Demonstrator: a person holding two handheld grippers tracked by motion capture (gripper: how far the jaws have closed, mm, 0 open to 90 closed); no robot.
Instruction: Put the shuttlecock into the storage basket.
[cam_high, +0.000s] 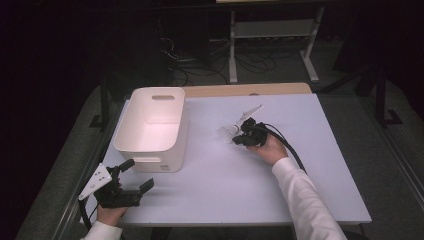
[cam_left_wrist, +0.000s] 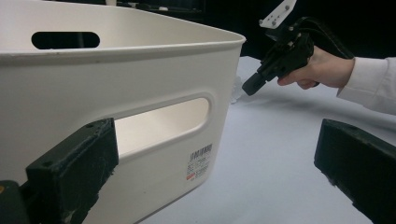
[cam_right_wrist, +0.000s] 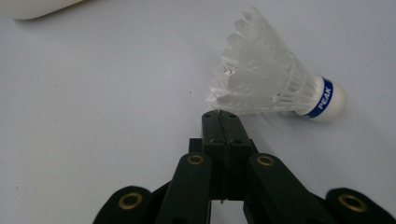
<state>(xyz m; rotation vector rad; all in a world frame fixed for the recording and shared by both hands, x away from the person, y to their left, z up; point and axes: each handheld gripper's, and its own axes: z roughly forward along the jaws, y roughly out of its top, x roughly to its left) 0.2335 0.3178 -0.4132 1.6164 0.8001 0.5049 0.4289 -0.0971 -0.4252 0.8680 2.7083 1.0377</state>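
- The shuttlecock (cam_right_wrist: 275, 86) lies on its side on the table (cam_high: 280, 170), to the right of the white bin (cam_high: 152, 125) and well apart from it. Its feather skirt fans toward the bin side, and its cork tip with the blue band points away.
- The right gripper (cam_right_wrist: 223, 119) has its jaws pressed together at the edge of the feather skirt. The tips appear to pinch a single feather edge, but whether a feather is truly caught between them cannot be told.
- A grip at the skirt edge is judged light and prone to slip, since the feathers are thin and flex easily.
- The right gripper (cam_high: 239, 134) comes in low and at a slant, which suits an item lying flat on the table.
- The left gripper (cam_high: 131, 176) waits at the near side of the bin with jaws apart and nothing between them.
- Seen along the left gripper's jaws, the bin's handle slot (cam_left_wrist: 161, 121) lies just ahead, a probable position for steadying the bin.
- The bin stands upright and open, suited to receive the shuttlecock.
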